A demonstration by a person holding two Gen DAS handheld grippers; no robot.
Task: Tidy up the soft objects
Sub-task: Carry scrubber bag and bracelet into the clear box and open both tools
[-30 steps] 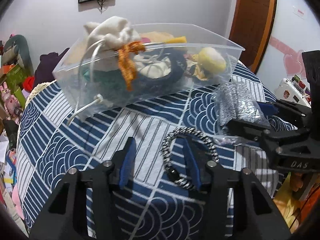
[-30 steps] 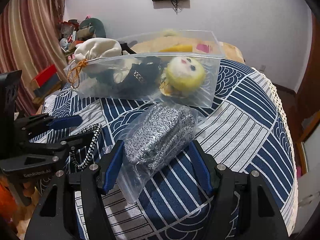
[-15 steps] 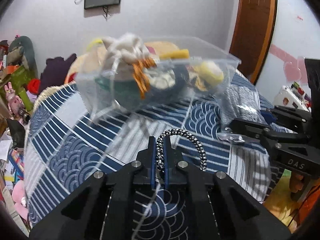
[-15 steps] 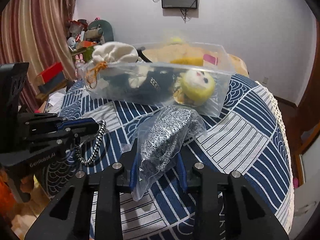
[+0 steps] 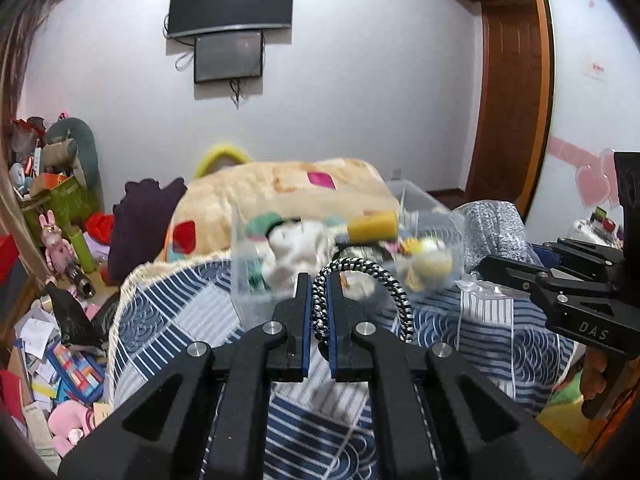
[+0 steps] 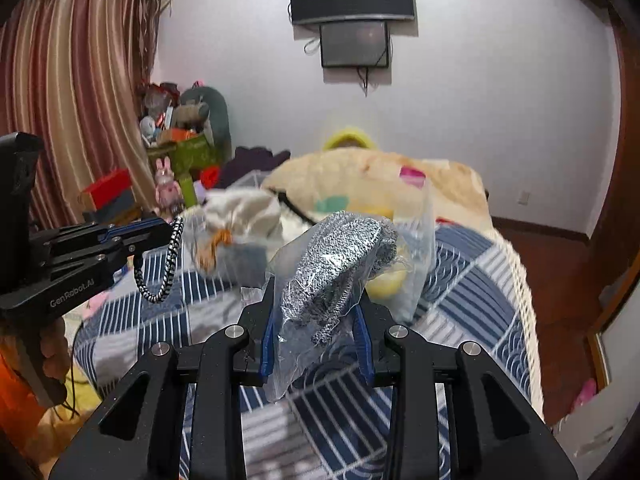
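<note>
Plush toys (image 5: 304, 252) in clear bin (image 5: 448, 240)

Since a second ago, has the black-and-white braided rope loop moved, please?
Yes. The black-and-white braided rope loop has risen off the blue patterned tablecloth where it lay, now clamped in the left gripper before the clear plastic bin.

A blue-and-white patterned tablecloth (image 5: 168, 320) is covering the table. A television (image 5: 232, 2) is hanging on the white wall, above a smaller screen (image 5: 228, 58). Striped curtains (image 6: 76, 92) are hanging beside a wooden door (image 5: 514, 80).
</note>
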